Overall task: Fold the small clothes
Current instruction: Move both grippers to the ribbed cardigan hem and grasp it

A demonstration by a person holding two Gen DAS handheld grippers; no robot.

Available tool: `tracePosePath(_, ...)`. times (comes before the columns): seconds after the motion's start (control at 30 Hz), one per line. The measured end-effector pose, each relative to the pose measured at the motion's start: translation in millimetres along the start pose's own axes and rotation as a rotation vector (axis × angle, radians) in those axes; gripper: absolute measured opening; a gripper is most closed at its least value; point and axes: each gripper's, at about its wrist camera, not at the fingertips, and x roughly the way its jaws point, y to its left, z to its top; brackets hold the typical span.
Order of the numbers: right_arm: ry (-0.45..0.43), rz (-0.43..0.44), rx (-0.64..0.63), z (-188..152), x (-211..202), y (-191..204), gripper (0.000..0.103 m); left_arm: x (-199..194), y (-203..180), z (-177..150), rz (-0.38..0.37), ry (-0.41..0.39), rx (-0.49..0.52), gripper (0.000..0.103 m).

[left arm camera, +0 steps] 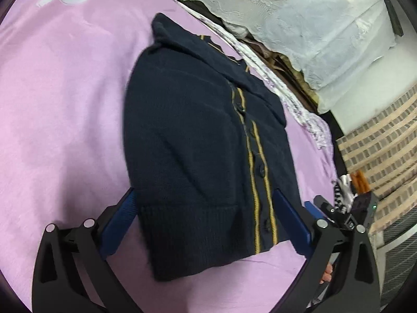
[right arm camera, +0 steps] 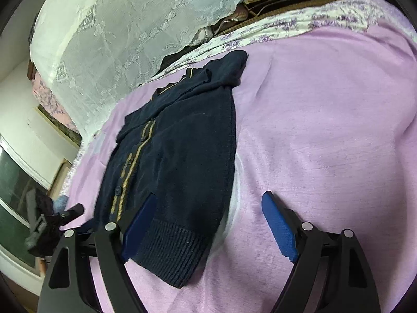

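A navy knit cardigan with yellow stripes along its button placket lies flat on the lilac bed sheet, collar at the far end and ribbed hem nearest me. My left gripper is open, its blue fingers straddling the hem on either side. In the right wrist view the cardigan runs away from me. My right gripper is open over the hem's right corner. Its left finger rests over the knit and its right one stands over bare sheet. Each gripper shows at the edge of the other's view.
A white lace cover drapes over furniture behind the bed, with a floral sheet edge below it. A woven slatted surface lies to the right. A window is at the far left of the right wrist view. A person's fingers show.
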Motion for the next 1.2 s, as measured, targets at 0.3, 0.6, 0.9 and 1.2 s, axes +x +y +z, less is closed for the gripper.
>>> tracePosePath(0.3, 0.06, 0.044, 0.086, 6.1, 10.6, -8.6, 0.062, 0.9, 6.8, -0.5, -0.01, -0.008, -0.016, 0.095)
tracePosePath(0.6, 0.137, 0.079, 0.142, 35.7, 51.5, -6.0, 0.055, 14.9, 2.4, 12.4, 0.022, 0.006, -0.001, 0.095)
tracePosePath(0.9, 0.134, 0.097, 0.03, -2.2, 27.1, 9.3, 0.046, 5.2, -0.8, -4.9, -0.007, 0.006, 0.018, 0.094)
tracePosePath(1.2, 0.151, 0.125, 0.017, -5.9, 31.3, 12.6, 0.023, 6.4, 10.6, 0.4, 0.017, -0.005, -0.027, 0.059)
